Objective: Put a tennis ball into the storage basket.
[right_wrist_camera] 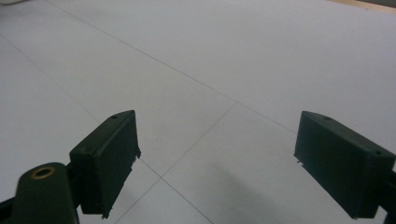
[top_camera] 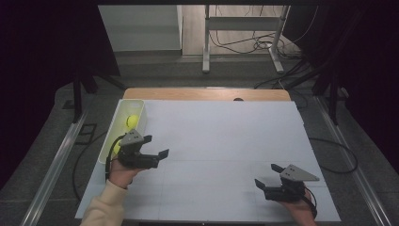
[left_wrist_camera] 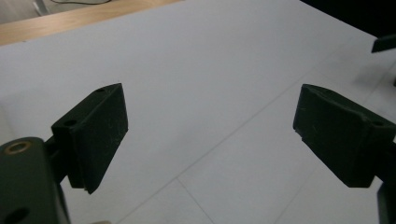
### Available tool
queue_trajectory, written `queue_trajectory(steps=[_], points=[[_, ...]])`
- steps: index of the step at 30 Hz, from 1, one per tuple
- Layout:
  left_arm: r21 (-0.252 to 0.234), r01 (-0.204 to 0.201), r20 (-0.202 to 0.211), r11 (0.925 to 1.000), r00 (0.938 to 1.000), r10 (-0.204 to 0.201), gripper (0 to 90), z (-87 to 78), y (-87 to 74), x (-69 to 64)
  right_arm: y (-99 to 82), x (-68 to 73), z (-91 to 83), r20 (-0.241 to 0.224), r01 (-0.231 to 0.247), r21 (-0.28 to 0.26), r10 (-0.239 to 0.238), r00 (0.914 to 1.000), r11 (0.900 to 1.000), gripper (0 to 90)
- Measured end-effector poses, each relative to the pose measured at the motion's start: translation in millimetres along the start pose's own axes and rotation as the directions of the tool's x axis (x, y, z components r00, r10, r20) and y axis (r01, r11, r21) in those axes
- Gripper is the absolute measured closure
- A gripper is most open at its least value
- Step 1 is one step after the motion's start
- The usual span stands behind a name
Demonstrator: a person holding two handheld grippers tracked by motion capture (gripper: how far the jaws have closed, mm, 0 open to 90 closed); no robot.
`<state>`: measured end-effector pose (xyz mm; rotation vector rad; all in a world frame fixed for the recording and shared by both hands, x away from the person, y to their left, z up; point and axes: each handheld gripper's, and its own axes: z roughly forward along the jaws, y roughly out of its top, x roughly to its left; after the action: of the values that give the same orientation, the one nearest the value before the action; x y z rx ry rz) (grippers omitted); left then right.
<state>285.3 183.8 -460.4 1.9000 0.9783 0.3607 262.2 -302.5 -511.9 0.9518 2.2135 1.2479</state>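
Jaws of the left gripper and the right gripper are spread, with nothing held. Two yellow balls are seen in the white bin beside the left gripper, so a drop-off seems finished. Next, probably, a further ball must be found.

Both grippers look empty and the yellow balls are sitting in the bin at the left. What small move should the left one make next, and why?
Probably swing the left gripper back toward the white bin and point it down at a yellow ball. Its jaws stand wide with nothing between them and face the bare table, away from the bin just beside that hand. The right gripper is farther off.
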Motion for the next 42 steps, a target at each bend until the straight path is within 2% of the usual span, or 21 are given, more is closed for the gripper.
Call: queue_trajectory(steps=[6,10,15,24,32,42], points=[[0.000,-0.019,0.039,0.9998,0.9991,0.019,11.2,6.3,-12.3,-14.7,-0.2,0.1,0.6,0.000,-0.001,0.002,0.001,1.0000,1.0000,14.4],[0.028,-0.041,0.042,0.9988,0.9983,0.040,11.1,13.4,-18.8,-20.7,-0.3,0.2,1.0,-0.003,-0.001,0.003,0.001,1.0000,1.0000,14.4],[0.038,-0.052,0.050,0.9979,0.9975,0.050,11.2,18.0,-26.2,-26.2,-0.7,0.0,1.5,-0.006,-0.002,0.005,0.002,1.0000,1.0000,14.4],[0.056,-0.050,0.049,0.9972,0.9977,0.047,11.2,17.8,-40.7,-26.1,-1.5,0.7,3.2,-0.014,-0.004,0.012,0.004,0.9999,0.9999,14.4],[0.056,-0.047,0.049,0.9974,0.9978,0.044,11.6,11.0,-58.5,-28.5,-1.7,2.4,4.1,-0.026,-0.003,0.018,0.003,0.9997,0.9998,14.4],[0.059,-0.028,0.038,0.9979,0.9990,0.026,11.7,10.7,-62.9,-24.6,-1.7,3.4,4.6,-0.035,-0.002,0.018,0.002,0.9994,0.9998,14.4]])
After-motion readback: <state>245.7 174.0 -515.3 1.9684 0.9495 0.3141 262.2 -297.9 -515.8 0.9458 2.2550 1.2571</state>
